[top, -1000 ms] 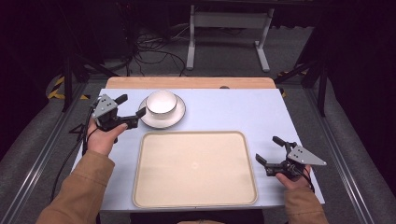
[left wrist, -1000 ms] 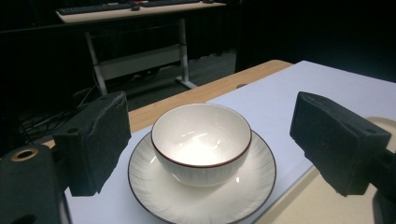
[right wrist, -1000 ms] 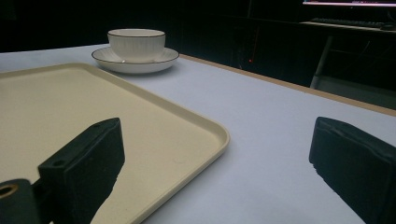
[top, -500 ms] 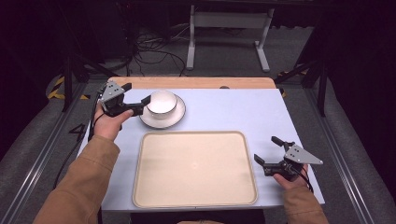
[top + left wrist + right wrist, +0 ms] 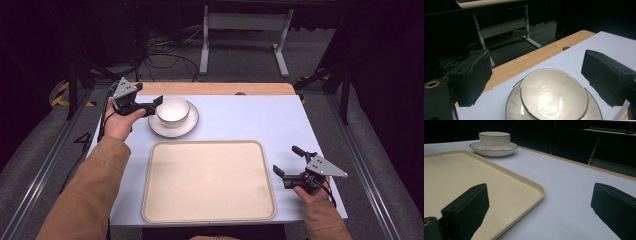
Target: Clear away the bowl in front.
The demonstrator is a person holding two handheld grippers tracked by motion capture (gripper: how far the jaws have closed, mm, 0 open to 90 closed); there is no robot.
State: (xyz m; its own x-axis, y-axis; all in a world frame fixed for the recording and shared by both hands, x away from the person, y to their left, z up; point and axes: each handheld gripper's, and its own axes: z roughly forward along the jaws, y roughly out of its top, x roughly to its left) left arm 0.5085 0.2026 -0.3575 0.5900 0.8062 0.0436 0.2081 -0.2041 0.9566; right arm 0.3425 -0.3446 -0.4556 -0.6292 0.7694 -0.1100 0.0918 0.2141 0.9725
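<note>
I hold the left gripper (image 5: 151, 106), jaws spread, at the bowl (image 5: 173, 110) on its saucer (image 5: 173, 126), far left, ready to straddle the rim. My right gripper (image 5: 288, 163) waits spread beside the tray (image 5: 207, 180).

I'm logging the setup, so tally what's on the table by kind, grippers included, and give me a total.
Bowl: 1
Saucer under the bowl: 1
Tray, beige, nothing on it: 1
Grippers: 2, the left gripper open at the bowl and the right gripper open beside the tray
Total: 5
</note>
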